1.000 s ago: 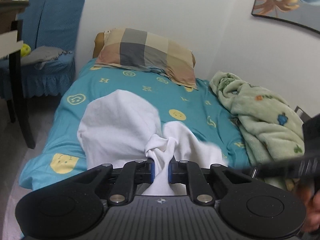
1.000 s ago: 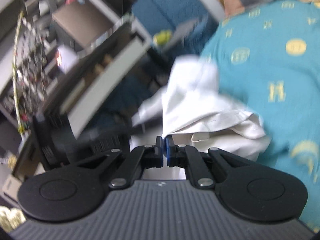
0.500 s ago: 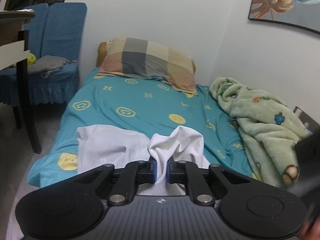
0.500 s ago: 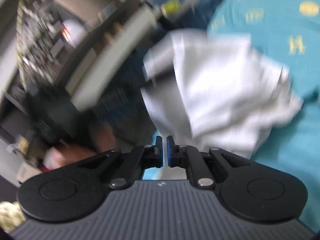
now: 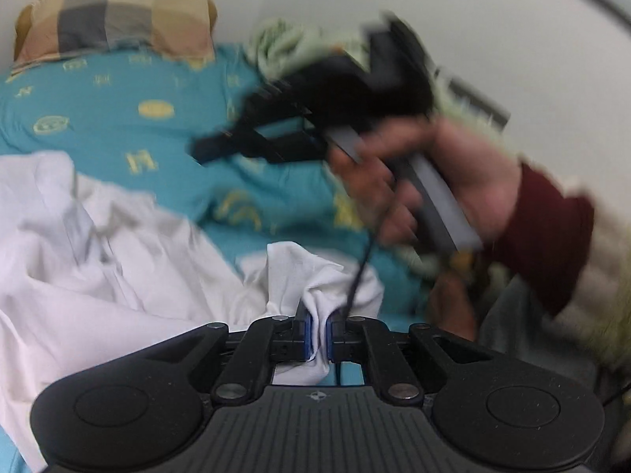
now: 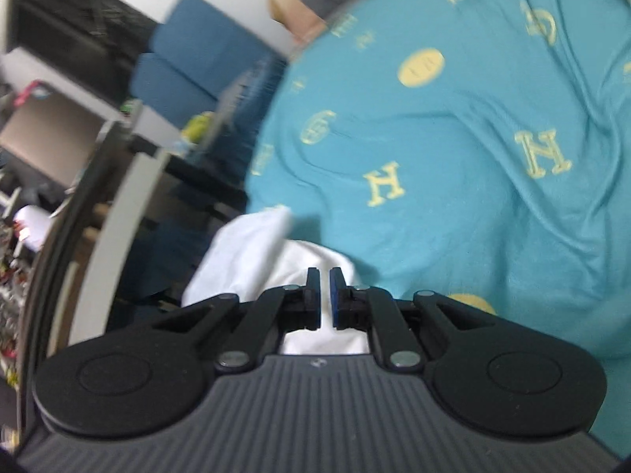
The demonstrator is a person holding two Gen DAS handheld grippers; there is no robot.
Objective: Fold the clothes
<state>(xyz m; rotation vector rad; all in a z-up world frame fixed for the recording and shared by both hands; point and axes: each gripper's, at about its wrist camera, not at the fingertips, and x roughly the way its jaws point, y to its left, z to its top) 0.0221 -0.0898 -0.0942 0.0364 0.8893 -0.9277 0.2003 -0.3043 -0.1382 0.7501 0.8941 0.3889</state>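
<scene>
Because the bed (image 5: 118,118) gives a broad flat place to fold on, the white garment (image 5: 98,268) lies rumpled over the teal sheet's near edge, printed with yellow H and N letters. Left gripper (image 5: 318,329) jaws pinch a bunched corner of it, likely to carry the fold across. Right gripper (image 6: 324,299) jaws are easing apart just above white cloth, nothing clearly clamped between them

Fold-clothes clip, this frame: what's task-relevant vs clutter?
In play: crumpled white cotton garment; left gripper, shut on a bunch of it; right gripper, jaws opening, garment behind its fingers; teal patterned bedsheet.

Clutter: checked pillow; green fleece blanket; blue chairs.
</scene>
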